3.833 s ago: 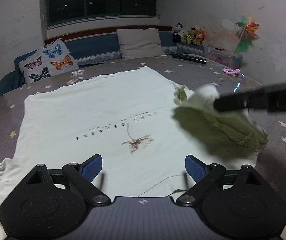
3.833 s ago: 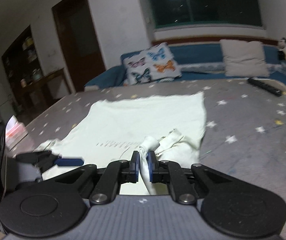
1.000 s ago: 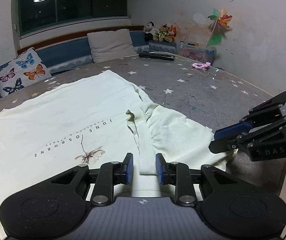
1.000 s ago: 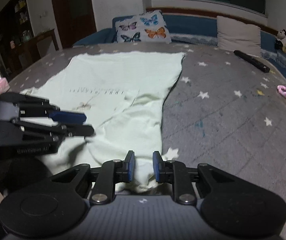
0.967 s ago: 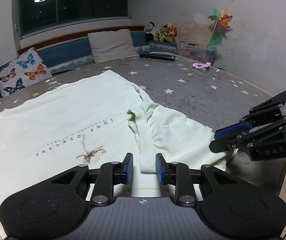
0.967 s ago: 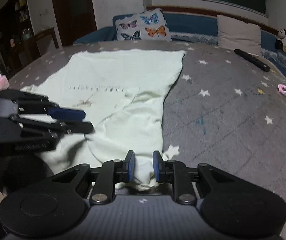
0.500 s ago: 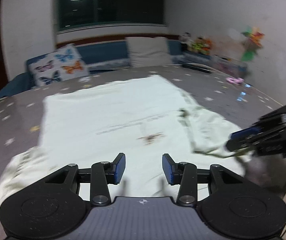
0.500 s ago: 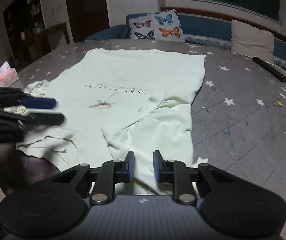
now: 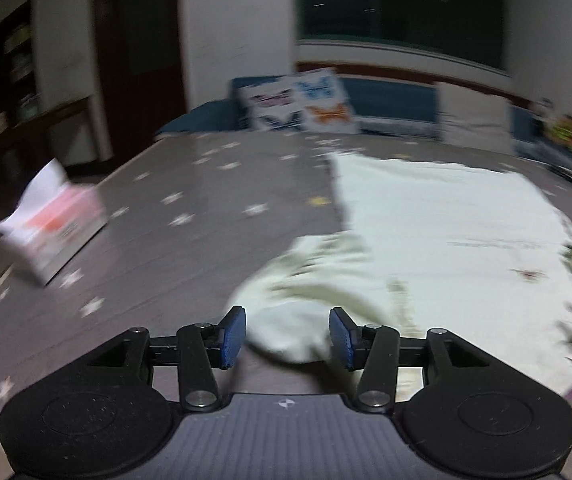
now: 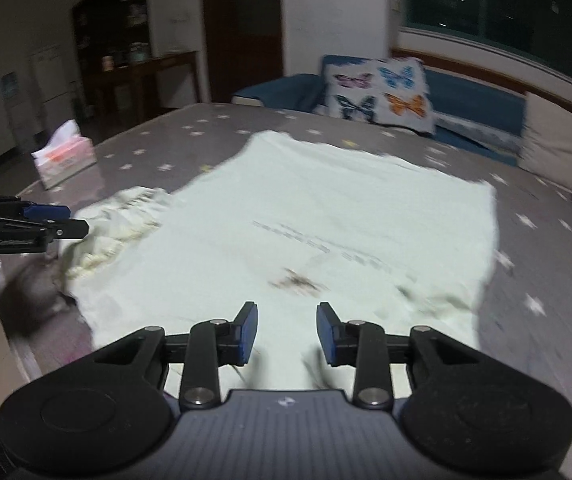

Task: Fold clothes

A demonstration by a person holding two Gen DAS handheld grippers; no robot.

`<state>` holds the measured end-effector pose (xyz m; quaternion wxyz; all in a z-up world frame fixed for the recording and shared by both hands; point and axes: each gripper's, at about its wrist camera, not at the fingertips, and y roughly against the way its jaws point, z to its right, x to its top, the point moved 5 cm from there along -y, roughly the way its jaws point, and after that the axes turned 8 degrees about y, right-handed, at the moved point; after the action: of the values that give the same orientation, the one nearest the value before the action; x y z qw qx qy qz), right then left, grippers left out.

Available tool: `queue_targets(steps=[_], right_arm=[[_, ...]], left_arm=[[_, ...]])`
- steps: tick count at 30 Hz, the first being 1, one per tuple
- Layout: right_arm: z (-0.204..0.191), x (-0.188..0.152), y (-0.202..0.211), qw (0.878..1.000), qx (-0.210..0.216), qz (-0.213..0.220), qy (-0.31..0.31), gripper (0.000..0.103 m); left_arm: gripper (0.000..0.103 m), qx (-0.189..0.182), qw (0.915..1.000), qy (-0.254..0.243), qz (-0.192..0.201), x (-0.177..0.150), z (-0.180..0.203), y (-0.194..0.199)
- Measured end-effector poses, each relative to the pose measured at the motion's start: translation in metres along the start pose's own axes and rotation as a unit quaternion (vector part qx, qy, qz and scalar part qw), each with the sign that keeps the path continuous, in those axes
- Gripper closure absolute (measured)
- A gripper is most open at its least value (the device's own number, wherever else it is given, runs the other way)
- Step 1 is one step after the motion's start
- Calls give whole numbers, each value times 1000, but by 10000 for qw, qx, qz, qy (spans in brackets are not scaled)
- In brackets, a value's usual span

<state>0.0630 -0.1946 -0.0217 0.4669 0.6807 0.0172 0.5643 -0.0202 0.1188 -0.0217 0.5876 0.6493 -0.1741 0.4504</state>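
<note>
Both my left gripper and right gripper are opening, empty; a shallow bite on the rumpled left sleeve could drag the shirt askew.

A line of dark print crosses the middle of the pale cream cotton T-shirt, too blurred to read; white lettering on the black left gripper is illegible; the pink-and-white tissue box shows no readable words.

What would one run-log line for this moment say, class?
left gripper: opening, over crumpled sleeve | right gripper: opening, empty, over T-shirt
</note>
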Motion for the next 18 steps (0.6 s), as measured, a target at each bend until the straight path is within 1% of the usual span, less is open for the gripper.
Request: queue_targets(steps=[1,4,9,11,12,14,16,18], right_arm=[[-5,5,-4,10000,68,31,64,69],[-21,21,-16,9993,290,83,214,69],[-49,37,-36,9965,674,62,497,66],[-59,39,-42,9948,814,27,605,66],[-63,40,-45,9942,866,2,637,66],[-68,40,-51,9932,950,-55,676,65],[-74,40,-56,9920,1033,-113,715,65],[-76,39,-62,9912,1110,-176,694,65]], left_arm=[[53,57,9999,120,-45,0,-8,-2],[53,55,9991,390,-159,2,-20,-7],[56,-71,9978,595,-277,6,-24,-16],[72,-119,9975,622,-324,7,-25,-21],[76,-148,9973,627,-345,6,-26,-22],[94,-240,9971,624,-365,6,-27,-24],[98,-318,9973,599,-294,7,-28,-23],[101,-288,9976,605,-155,11,-33,-19]])
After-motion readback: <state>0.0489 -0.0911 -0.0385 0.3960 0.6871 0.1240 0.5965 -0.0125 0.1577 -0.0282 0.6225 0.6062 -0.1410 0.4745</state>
